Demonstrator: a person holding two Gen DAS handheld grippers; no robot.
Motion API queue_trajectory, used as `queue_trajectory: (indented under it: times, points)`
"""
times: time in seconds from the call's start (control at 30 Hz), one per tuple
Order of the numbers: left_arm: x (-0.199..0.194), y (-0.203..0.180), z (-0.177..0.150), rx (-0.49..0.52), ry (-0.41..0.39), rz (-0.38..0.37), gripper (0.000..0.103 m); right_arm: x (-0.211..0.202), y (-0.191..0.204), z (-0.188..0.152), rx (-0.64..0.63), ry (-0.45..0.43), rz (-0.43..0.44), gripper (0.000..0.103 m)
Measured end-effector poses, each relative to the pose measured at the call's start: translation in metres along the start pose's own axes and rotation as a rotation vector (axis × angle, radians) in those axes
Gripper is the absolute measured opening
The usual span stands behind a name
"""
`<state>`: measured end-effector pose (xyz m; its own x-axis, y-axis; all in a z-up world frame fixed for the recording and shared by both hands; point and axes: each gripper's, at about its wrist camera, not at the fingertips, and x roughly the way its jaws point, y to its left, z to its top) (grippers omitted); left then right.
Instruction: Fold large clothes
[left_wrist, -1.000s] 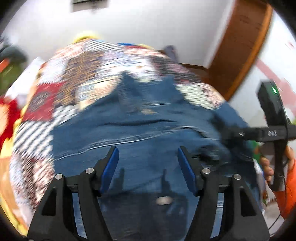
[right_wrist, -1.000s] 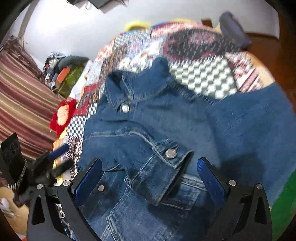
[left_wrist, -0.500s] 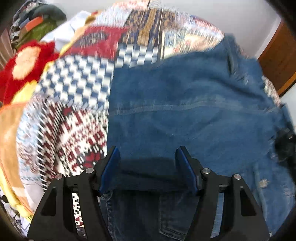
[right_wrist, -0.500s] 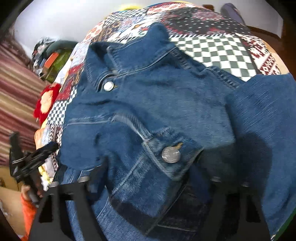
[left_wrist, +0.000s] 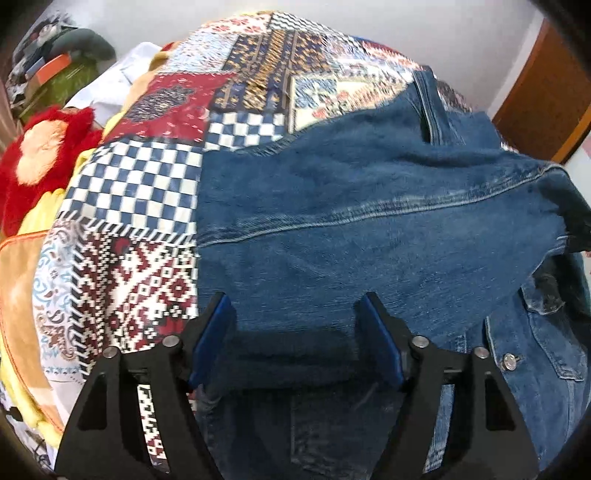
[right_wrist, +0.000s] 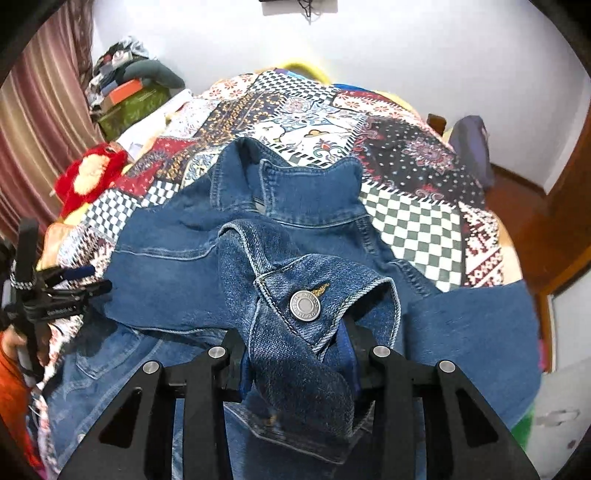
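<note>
The denim jacket (right_wrist: 295, 221) lies on the patchwork quilt (right_wrist: 417, 221) — collar toward the far wall, long axis running away from the cameras. The right gripper (right_wrist: 295, 362) is closing, its fingers pinching the buttoned cuff (right_wrist: 314, 295), while the left gripper (left_wrist: 295, 339) is opening — fingers apart over the jacket's near edge, gripping nothing.

The jacket (right_wrist: 295, 236) is blue denim, a coarse matt weave with paler worn seams and raised stitching; its cuff (right_wrist: 317, 291) carries a round metal button (right_wrist: 304, 305) with a dull shine. The quilt (left_wrist: 147, 192) is printed patchwork cloth, flat and matt. A red toy (left_wrist: 37, 162) looks plush and fuzzy. Both grippers, left (left_wrist: 295, 336) and right (right_wrist: 295, 354), are matt black plastic with bright metal pins and smooth blue pads (left_wrist: 384, 347). The door (left_wrist: 543, 107) is smooth brown wood.
</note>
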<state>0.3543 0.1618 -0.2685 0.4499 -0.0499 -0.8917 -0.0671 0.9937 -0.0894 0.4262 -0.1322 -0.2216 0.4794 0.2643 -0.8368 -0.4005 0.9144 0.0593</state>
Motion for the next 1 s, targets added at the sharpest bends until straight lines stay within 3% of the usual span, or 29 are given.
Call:
queue_trajectory:
  times: [0.1,0.13,0.23,0.3,0.4,0.7,0.87,0.9,0.97,1.0]
  points:
    - [0.016,-0.001,-0.004,0.002,0.013,0.011,0.076,0.008,-0.003,-0.008,-0.009,0.025,-0.03,0.036]
    - [0.018,0.002,-0.005,-0.015,0.014,0.007,0.081,0.011,-0.005,-0.011,-0.004,0.037,-0.027,0.036]
    - [0.023,0.016,-0.007,-0.084,0.036,-0.035,0.084,0.02,-0.016,-0.022,0.024,0.075,-0.028,0.039]
    - [0.025,0.021,-0.011,-0.102,0.046,-0.025,0.085,0.021,-0.022,-0.026,0.029,0.083,-0.075,0.039]
    - [0.025,0.024,-0.014,-0.102,0.042,-0.008,0.085,0.016,-0.037,-0.031,0.011,0.083,-0.244,0.039]
    - [0.009,0.008,-0.011,-0.037,0.032,0.079,0.085,-0.042,-0.093,-0.042,0.181,0.02,-0.139,0.04]
    - [-0.016,-0.019,0.007,0.023,-0.025,0.043,0.085,-0.071,-0.125,-0.048,0.292,-0.036,-0.127,0.042]
    - [-0.02,-0.025,0.012,0.035,-0.038,0.039,0.085,-0.076,-0.135,-0.05,0.315,-0.047,-0.134,0.046]
    - [-0.028,-0.039,0.019,0.06,-0.06,0.023,0.085,-0.076,-0.147,-0.056,0.342,-0.044,-0.156,0.088]
    - [-0.032,-0.05,0.023,0.075,-0.069,0.011,0.085,-0.073,-0.154,-0.06,0.357,-0.038,-0.173,0.092]
